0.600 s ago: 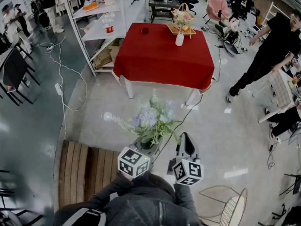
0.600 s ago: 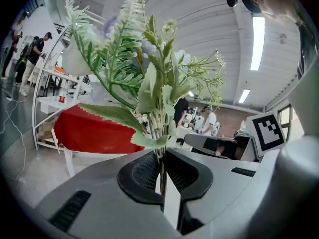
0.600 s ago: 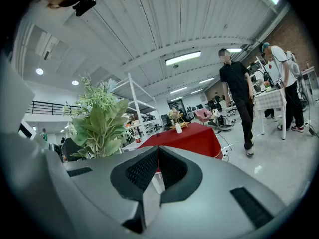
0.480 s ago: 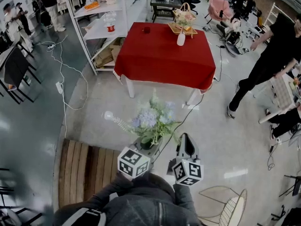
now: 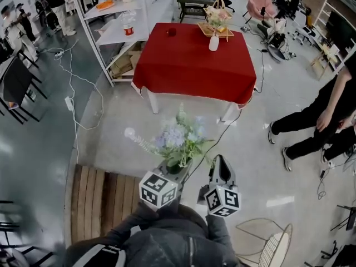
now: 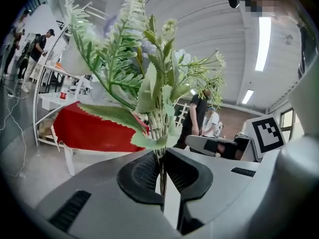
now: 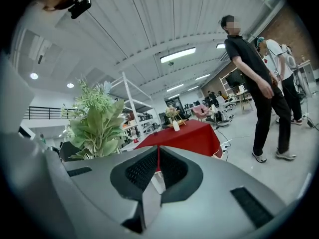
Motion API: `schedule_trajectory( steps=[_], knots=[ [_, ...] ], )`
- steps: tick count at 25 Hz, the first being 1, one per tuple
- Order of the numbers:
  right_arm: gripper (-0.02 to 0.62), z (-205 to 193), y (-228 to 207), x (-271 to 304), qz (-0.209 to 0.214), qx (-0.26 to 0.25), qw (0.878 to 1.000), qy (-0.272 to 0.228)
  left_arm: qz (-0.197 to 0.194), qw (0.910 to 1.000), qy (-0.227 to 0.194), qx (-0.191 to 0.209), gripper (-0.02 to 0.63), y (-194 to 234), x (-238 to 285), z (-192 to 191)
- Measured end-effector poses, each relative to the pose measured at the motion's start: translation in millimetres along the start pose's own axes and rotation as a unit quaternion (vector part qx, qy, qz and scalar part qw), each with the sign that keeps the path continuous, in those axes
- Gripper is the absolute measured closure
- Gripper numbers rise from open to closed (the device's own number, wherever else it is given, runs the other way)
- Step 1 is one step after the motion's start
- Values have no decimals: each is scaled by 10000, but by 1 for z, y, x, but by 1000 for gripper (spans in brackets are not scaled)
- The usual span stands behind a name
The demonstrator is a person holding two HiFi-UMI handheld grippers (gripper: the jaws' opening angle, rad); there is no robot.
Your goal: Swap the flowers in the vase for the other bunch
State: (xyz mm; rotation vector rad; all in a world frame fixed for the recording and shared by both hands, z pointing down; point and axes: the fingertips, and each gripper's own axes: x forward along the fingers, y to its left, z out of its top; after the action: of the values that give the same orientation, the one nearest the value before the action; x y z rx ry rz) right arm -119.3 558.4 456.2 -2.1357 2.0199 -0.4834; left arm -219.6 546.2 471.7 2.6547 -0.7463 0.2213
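My left gripper (image 5: 173, 170) (image 6: 162, 172) is shut on the stems of a bunch of blue and white flowers with green leaves (image 5: 177, 141) (image 6: 144, 78), held upright in front of me. Beside it my right gripper (image 5: 220, 170) (image 7: 157, 167) is shut with nothing between its jaws. Far ahead stands a table with a red cloth (image 5: 194, 65) (image 7: 187, 136). On its far right part a white vase (image 5: 214, 42) (image 7: 175, 125) holds pale pink flowers (image 5: 216, 20). The held bunch shows at the left of the right gripper view as green leaves (image 7: 97, 126).
A wicker tray (image 5: 214, 33) lies behind the vase, and a small red object (image 5: 171, 35) sits at the table's far left. White shelving (image 5: 114, 26) stands left of the table. A person in black (image 5: 325, 118) (image 7: 256, 83) walks at the right. A wooden platform (image 5: 103, 202) lies under me, a wire chair (image 5: 267, 243) at bottom right.
The person in black at the right has walked nearer and lower in the head view. The table has shifted slightly. Both grippers and the bunch keep their places.
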Motion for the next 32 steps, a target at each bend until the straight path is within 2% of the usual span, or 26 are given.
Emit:
schedule_trajectory(
  steps=[6,16,26,32],
  knots=[
    [581,7,-22,36,-52,-76,10000,27,-62,10000,-10,8,578,19,41,13],
    [581,41,-47,113,-87,-146,9998,81,-100,9999,-37,-60,578,57,106,64],
    [581,57,-52,189,-72,-156,9998,137,0,9999,57,-110,578,112,148,94],
    [581,70,-48,229,-81,-263,9996,60,-101,9999,-9,-105,578,138,170,116]
  ],
)
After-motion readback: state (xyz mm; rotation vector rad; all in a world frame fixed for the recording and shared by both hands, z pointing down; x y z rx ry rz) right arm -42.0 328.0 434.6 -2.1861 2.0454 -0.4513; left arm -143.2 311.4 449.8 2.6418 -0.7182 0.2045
